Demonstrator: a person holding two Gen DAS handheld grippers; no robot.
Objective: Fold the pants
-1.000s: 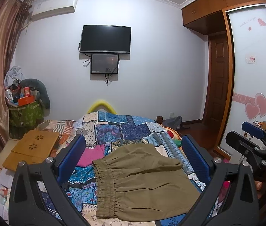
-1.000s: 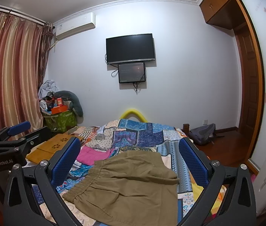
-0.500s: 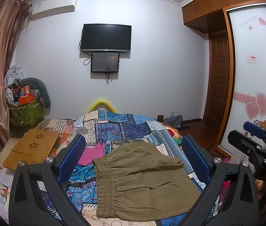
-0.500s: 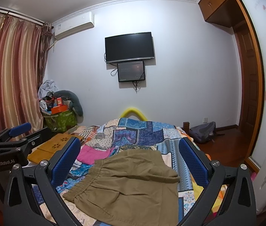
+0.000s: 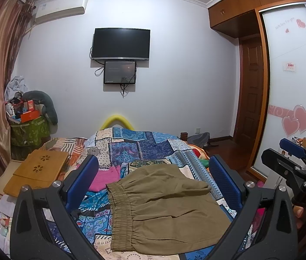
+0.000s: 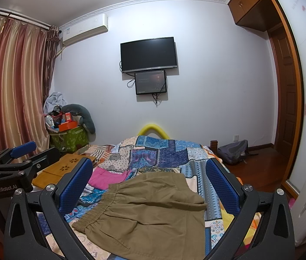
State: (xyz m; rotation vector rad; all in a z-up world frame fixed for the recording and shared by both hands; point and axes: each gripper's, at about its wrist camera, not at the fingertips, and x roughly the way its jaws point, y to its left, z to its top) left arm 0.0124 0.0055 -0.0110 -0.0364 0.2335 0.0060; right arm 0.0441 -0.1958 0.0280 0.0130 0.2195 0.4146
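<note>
On a bed under a patchwork quilt point(image 5: 144, 149), the khaki pants point(image 5: 166, 203) lie loosely folded, both the left gripper point(image 5: 153, 186) and right gripper point(image 6: 150, 186) spread wide above them, empty; a one-layer pinch would likely drag the fold apart.

Both wrist cameras look forward from above the bed's near end toward the television wall point(image 5: 174, 99). The left view sits left of the right; both share the khaki pants point(image 5: 166, 208) point(image 6: 153, 214).

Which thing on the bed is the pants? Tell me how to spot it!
Find the bed's blue patchwork quilt under the black wall TV. On its near end lie the plain olive-brown pants with a crinkly elastic waistband. The pink cloth beside them is brighter and smaller.
</note>
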